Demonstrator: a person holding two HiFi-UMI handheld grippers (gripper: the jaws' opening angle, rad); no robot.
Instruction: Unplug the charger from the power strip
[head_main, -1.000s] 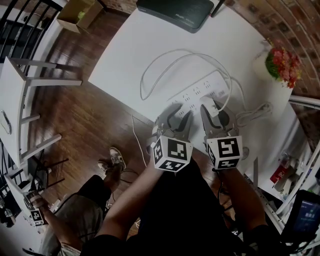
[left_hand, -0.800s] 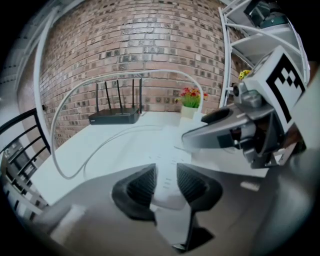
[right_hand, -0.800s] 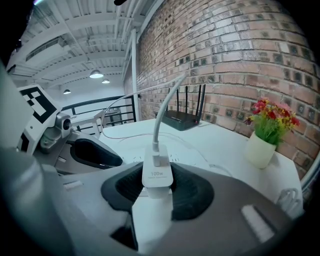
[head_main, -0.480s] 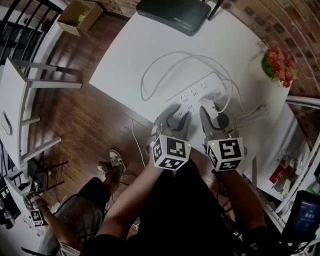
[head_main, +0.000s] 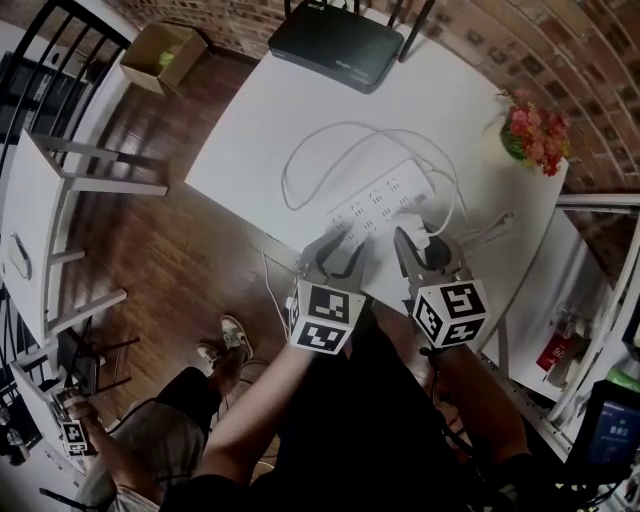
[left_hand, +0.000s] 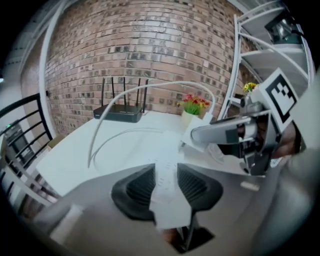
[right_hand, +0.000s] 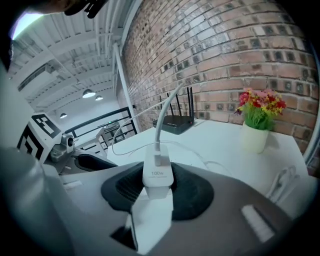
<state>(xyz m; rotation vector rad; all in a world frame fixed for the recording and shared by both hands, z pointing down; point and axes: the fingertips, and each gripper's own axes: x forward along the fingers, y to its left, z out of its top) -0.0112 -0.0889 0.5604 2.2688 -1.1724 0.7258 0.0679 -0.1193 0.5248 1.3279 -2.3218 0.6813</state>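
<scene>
Jaws of the left gripper pinch the power strip's near end at the table edge. Right gripper's jaws clamp the white charger, close by the strip.

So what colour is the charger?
The charger is white; the right gripper view shows it best.

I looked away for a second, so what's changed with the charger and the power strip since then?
Both tongs drew slightly back toward the person, the right tongs taking the charger along; whether it's out of the power strip isn't clear. Unchanged: left tongs clamped on the strip's end, right tongs on the charger.
</scene>
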